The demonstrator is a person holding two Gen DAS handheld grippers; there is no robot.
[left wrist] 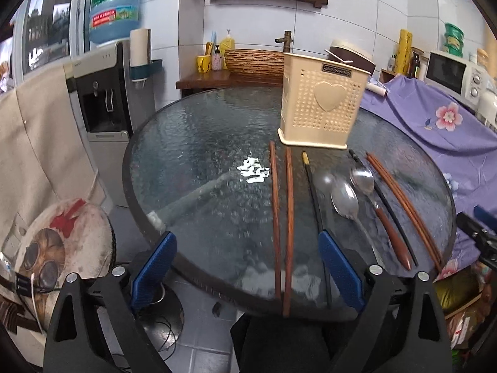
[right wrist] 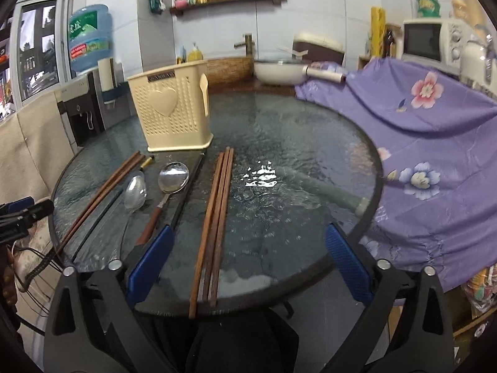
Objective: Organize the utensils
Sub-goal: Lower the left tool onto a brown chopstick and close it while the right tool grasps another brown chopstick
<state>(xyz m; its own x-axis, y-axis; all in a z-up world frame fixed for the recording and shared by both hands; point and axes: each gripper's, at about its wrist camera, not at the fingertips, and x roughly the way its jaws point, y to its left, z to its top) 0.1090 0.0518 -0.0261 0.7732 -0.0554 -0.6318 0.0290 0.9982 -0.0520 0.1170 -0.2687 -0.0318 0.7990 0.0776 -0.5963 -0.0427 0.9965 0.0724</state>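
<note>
1. Landmark: cream perforated plastic utensil holder with a raised heart on its face, standing upright on the round textured-glass table.
2. All utensils lie flat on the glass on the near side of the holder, none inside it as far as can be seen.
3. Pair of reddish-brown wooden chopsticks runs from just before the holder's base to the near table rim (ends overhang the edge).
4. Beside them, a black chopstick with a yellow tip; a second black chopstick lies further along.
5. Between the black sticks: an all-metal spoon and a metal spoon with a brown wooden handle, bowls toward the holder.
6. Farthest from the first pair, a second set of brown chopsticks; exact count unclear.
7. Left gripper: blue pads spread wide, nothing between them touching, holding nothing.
8. Right gripper: likewise spread wide and empty, hovering over the second set.
</note>
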